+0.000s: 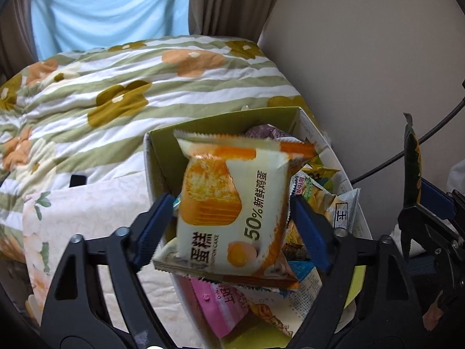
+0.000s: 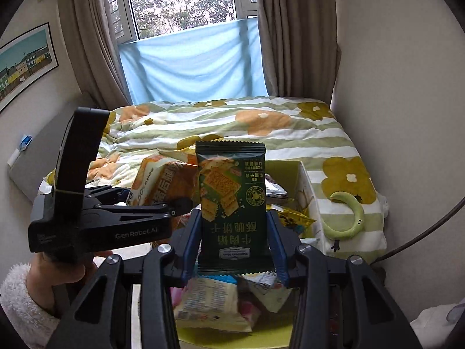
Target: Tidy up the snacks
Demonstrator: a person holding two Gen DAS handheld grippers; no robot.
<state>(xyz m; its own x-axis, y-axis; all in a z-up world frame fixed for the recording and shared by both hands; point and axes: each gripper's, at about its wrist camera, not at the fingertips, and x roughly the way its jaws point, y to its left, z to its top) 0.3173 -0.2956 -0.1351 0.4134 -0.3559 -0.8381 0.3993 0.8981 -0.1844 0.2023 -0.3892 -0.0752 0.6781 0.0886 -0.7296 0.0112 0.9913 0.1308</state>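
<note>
Left wrist view first: the left gripper (image 1: 232,218) has its blue pads spread wide, and the orange cake packet (image 1: 232,209) sits between them over the cardboard box (image 1: 221,122) without being squeezed, so it looks loose. That box is stuffed with mixed snack packets (image 1: 314,192) and rests on the bed with the flowered quilt (image 1: 116,87) behind it. Right wrist view: the right gripper (image 2: 234,241) is clamped on a dark green cracker packet (image 2: 232,203), held upright above the same box (image 2: 302,180). Left of the box a hand (image 2: 69,267) in a fuzzy white sleeve (image 2: 26,302) holds the other gripper. A green curved toy (image 2: 345,218) lies on the quilt to the box's right.
</note>
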